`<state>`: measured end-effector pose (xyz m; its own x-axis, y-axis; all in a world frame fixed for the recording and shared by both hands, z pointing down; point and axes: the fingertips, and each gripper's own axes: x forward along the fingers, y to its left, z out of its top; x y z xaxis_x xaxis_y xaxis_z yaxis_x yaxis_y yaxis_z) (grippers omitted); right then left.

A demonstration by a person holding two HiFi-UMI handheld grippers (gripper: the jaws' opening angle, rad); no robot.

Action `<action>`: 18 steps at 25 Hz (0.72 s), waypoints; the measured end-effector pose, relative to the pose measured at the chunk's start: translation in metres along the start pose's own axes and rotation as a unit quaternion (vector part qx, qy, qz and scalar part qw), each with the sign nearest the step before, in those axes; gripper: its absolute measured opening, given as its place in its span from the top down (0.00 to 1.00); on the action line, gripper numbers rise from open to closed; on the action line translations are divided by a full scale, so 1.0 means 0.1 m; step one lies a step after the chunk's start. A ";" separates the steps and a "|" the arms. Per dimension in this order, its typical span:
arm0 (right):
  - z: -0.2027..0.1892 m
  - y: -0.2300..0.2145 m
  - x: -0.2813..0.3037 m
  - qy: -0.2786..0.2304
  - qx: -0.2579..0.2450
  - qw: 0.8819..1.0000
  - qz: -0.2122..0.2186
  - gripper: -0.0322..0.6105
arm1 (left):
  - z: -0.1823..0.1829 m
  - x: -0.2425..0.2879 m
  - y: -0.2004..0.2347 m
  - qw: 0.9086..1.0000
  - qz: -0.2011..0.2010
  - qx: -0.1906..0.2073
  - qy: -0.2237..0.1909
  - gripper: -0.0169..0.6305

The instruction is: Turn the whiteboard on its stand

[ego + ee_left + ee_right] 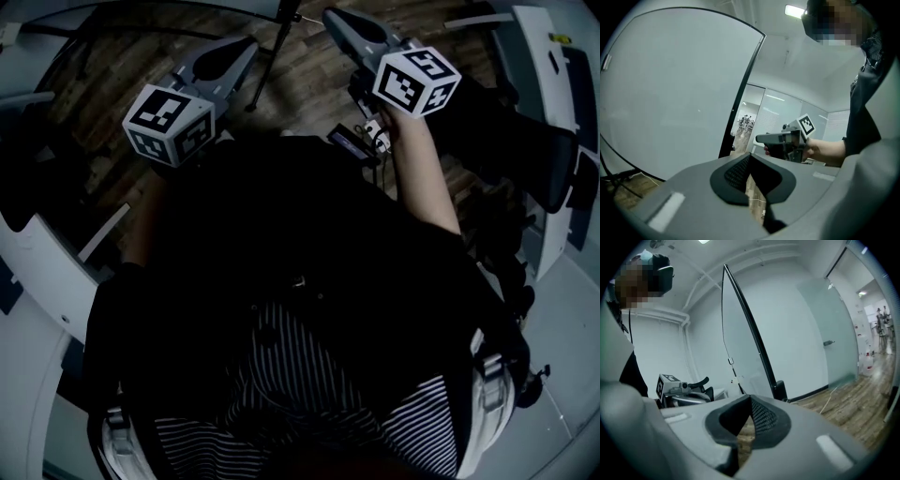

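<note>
both claws closed, nothing in them: left gripper (750, 158) and right gripper (750, 401) up in front of me. the whiteboard (670, 84) stands close on my left, a big pale panel in a dark frame (746, 89). i'd judge it stiff and bulky, its face slick. so i'd open up and pinch that frame edge, then swing it slowly.

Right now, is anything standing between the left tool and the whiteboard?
Nothing visible does. Only open air lies between the left tool and the whiteboard to its left; the right tool is off to the other side.
</note>
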<state>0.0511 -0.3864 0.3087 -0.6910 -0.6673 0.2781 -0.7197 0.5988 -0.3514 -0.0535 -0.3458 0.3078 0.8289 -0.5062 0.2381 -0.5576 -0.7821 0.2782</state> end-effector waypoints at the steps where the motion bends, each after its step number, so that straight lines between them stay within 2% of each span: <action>1: 0.07 0.00 0.02 -0.004 0.000 1.000 -0.011 0.95 | -0.02 -0.02 0.07 1.000 -0.007 -0.004 0.001 0.97; 4: 0.18 0.07 0.12 -0.014 -0.005 0.999 -0.037 0.95 | -0.07 -0.14 0.26 1.000 -0.015 -0.019 0.003 0.97; 8: 0.19 0.18 0.32 -0.018 -0.004 0.998 -0.056 0.95 | -0.09 -0.36 0.45 0.999 -0.040 -0.015 0.011 0.97; 11: 0.11 0.25 0.47 -0.008 0.008 0.997 -0.076 0.95 | -0.08 -0.53 0.65 0.998 -0.050 -0.028 0.011 0.97; 14: -0.06 0.32 0.51 0.010 0.015 0.995 -0.099 0.95 | -0.03 -0.59 0.74 0.996 -0.064 -0.067 -0.005 0.97; 18: -0.19 0.43 0.57 0.027 0.013 0.995 -0.097 0.95 | 0.01 -0.58 0.73 0.995 -0.078 -0.068 -0.010 0.97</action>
<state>-0.0205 -0.3900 0.3259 -0.5419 -0.7444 0.3902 -0.8386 0.4481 -0.3098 -0.1422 -0.3741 0.3136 0.9062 -0.3901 0.1632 -0.4210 -0.7965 0.4340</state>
